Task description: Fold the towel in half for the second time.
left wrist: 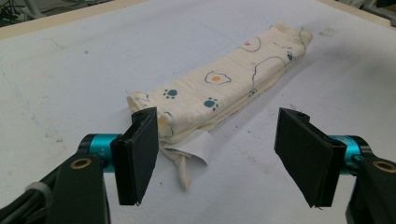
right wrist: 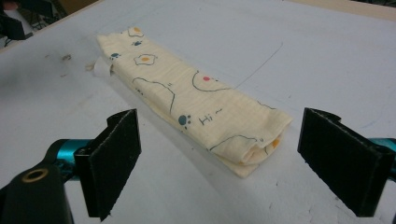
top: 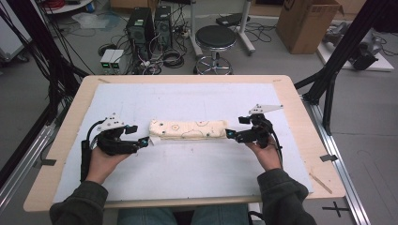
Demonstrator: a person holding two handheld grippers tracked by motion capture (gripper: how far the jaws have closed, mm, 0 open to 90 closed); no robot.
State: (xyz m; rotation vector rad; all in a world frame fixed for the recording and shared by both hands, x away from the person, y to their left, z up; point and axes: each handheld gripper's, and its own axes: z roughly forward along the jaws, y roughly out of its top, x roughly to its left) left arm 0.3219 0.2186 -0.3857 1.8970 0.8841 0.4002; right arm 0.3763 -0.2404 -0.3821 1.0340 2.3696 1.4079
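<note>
On the near half of the tabletop (top: 300, 117), over its pale blue-white cover sheet (top: 197, 164), a folded cloth (top: 187, 129) lies as a long, narrow bundle between the two hands. The left gripper (top: 144, 141) sits at its left end and the right gripper (top: 230, 134) at its right end, both with fingers spread wide and nothing pinched; in the left gripper view one finger (left wrist: 137, 156) stands just beside the bundle's near corner, and I cannot tell whether it touches. The cloth looks light, soft and limp, a thin cream cotton printed with fried eggs and paw prints, stacked in several layers, so it will likely sag and spill open if lifted from one point. The safer hold, I judge, is on each short end, pinching all the layers together; at the left end a white label (left wrist: 196, 148) and a loose corner stick out and could be caught alone by mistake. Its long axis runs left to right across the tabletop, parallel to the person's edge. Beyond the far edge, on the floor, stand a round stool (top: 215, 40) and a cardboard box (top: 307, 23).
</note>
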